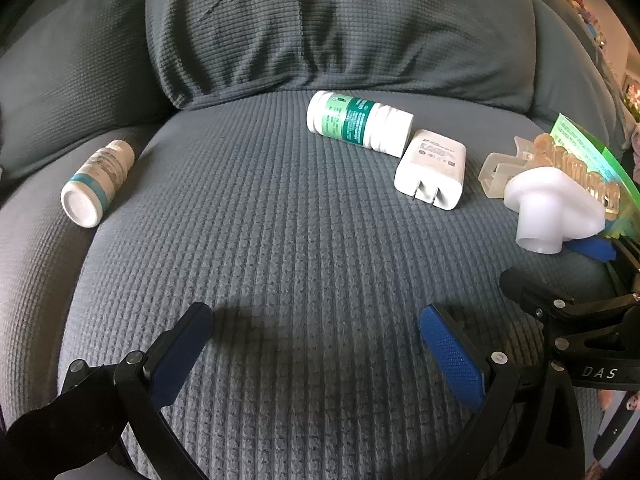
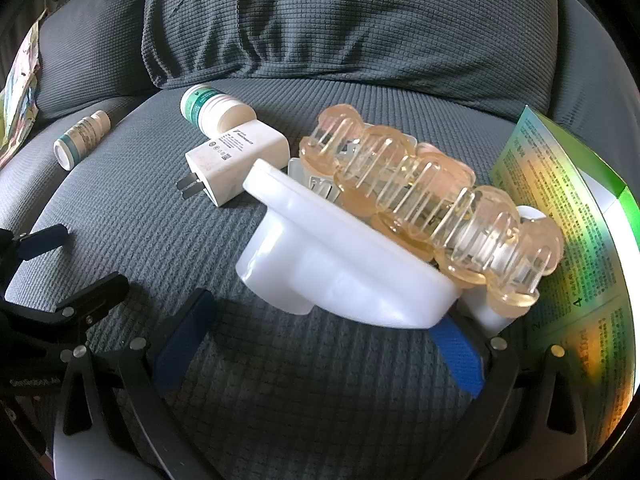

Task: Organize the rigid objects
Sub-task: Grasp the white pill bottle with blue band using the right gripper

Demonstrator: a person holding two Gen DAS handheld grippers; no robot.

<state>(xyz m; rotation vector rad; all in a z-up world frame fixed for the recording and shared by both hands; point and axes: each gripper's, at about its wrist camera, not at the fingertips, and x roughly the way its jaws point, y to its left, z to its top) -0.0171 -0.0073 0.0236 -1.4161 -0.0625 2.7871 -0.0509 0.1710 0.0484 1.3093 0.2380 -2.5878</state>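
Observation:
On a grey sofa seat [image 1: 280,220] lie a small white bottle with a teal band [image 1: 98,182] at the left, a green-labelled white bottle [image 1: 358,122], a white plug charger [image 1: 432,168], a white plastic cap-like piece [image 1: 554,208], a clear amber hair claw [image 2: 432,204] and a green leaflet box [image 2: 568,240]. My left gripper [image 1: 316,336] is open and empty above the seat front. My right gripper [image 2: 320,328] is open, its fingers [image 2: 460,354] just under the white piece [image 2: 332,264], which leans against the claw.
The sofa back cushion [image 1: 320,32] rises behind the objects. The armrest [image 1: 60,92] stands at the left. A colourful packet [image 2: 20,80] lies on the left sofa edge. My right gripper's frame [image 1: 580,320] sits close to the right of the left gripper.

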